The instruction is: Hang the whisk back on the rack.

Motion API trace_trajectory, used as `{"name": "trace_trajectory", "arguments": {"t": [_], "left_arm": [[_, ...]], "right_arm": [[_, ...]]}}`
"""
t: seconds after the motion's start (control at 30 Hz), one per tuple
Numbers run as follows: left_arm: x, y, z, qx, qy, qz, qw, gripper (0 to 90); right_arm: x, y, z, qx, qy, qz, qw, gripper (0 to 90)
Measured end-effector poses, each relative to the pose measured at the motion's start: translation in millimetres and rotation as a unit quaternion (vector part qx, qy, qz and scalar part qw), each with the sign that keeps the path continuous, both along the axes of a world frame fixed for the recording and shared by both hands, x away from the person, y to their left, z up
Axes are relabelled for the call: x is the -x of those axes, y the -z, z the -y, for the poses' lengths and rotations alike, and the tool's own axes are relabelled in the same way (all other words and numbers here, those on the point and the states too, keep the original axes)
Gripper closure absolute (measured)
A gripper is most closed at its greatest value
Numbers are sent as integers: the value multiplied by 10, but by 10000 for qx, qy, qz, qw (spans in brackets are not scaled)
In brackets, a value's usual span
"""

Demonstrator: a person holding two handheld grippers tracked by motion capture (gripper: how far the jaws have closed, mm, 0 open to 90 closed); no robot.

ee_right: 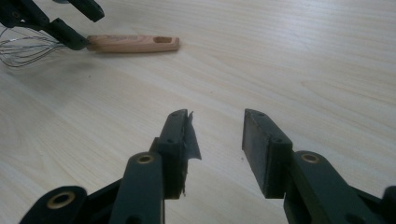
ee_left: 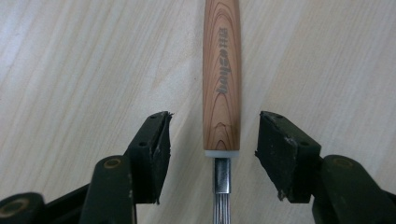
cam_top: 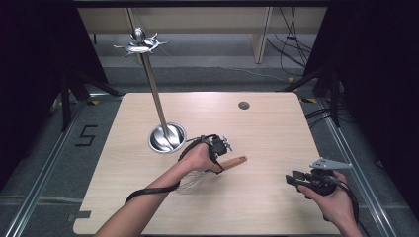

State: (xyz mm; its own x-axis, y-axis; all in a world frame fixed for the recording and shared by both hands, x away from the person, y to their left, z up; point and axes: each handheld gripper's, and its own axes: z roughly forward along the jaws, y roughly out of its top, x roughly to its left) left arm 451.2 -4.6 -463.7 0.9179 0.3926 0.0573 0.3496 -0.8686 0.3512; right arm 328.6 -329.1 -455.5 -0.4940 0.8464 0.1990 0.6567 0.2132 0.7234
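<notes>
Whisk (ee_left: 221,88) lies flat on the worktop (cam_top: 267,128), its wooden handle running straight ahead between the spread jaws of your left hand-held gripper (ee_left: 212,140); neither pad touches it. The wire loops trail back under that gripper. Your right hand-held gripper (ee_right: 215,140) hovers well apart over bare worktop, jaws spread, nothing between them. A metal stand (cam_top: 167,137) sits beyond your left hand (cam_top: 197,157).
</notes>
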Motion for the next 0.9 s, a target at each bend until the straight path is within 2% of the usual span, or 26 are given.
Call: {"name": "trace_trajectory", "arguments": {"t": [0.1,0.13,0.2,0.23,0.27,0.3,0.33,0.53,0.63,0.77,0.8,0.9], "left_arm": [[-14,39,27,-57,-13,-72,10000,455],[-14,39,27,-57,-13,-72,10000,462],[-11,62,58,-91,-12,-155,9998,470],[-8,76,70,-85,-34,-190,9998,472],[-14,88,81,-112,-30,-195,9997,478],[-14,88,81,-112,-30,-195,9997,486],[-28,110,104,-175,-33,-213,9996,494],[-73,150,168,-228,-93,-315,9992,544],[-72,137,208,-318,-91,-370,9988,634],[-46,130,233,-424,-123,-322,9985,673],[-35,121,236,-512,-170,-247,9982,678],[-23,106,220,-453,-280,-180,9984,680]], "right_arm": [[4,-19,-8,44,-38,59,10000,617],[21,-32,-34,-23,27,-34,10000,615],[20,-41,-53,35,-16,15,10000,614],[26,-40,-65,5,-25,-71,10000,614],[19,-33,-66,41,-58,-14,10000,614],[18,-30,-77,13,-52,-81,10000,614],[-4,-21,-58,90,-145,53,9998,614],[-6,-12,-50,83,-179,37,9998,614],[-4,-12,-49,53,-193,-12,9998,613],[-6,-13,-52,103,-186,38,9998,612],[2,-14,-60,119,-181,5,9998,611],[2,-13,-61,128,-198,33,9997,611]]}}
